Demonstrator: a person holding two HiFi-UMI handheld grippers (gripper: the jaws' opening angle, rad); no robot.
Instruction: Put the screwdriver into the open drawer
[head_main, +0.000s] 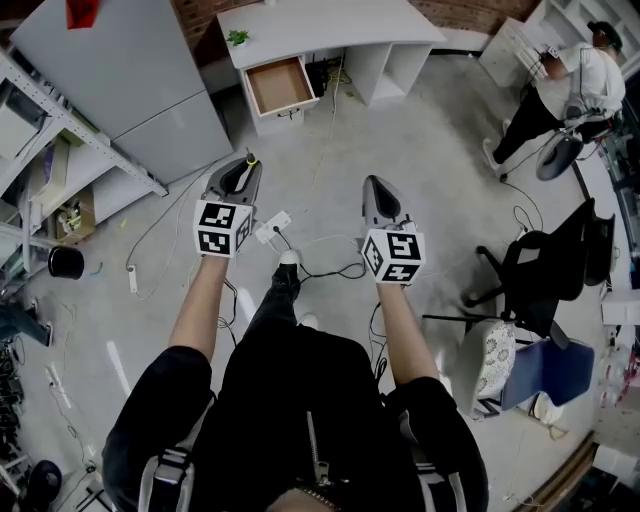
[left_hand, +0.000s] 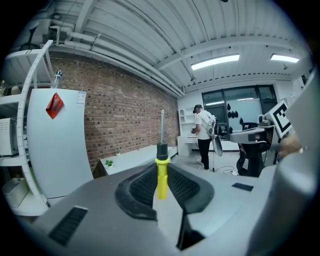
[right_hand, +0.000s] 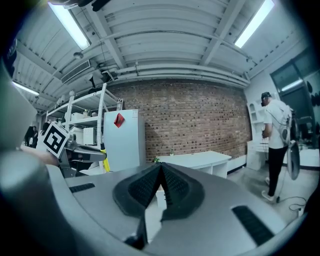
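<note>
Left gripper view shows the left gripper (left_hand: 161, 169) clamped on the screwdriver (left_hand: 162, 151): the yellow handle sits between the two black pads, and the dark collar and thin metal shaft stand upright above them. In the right gripper view the right gripper (right_hand: 161, 169) has its jaws pressed together with nothing between them. From the head view, both grippers are held out over the grey floor (head_main: 420, 130), the left at about 9 o'clock of the right. The open drawer (head_main: 279, 85), brown inside and holding nothing visible, juts from the white desk (head_main: 330, 22) at 12 o'clock of the left gripper, well apart from it. A person (head_main: 572, 82) stands at 2 o'clock near a black office chair (head_main: 545, 262).
</note>
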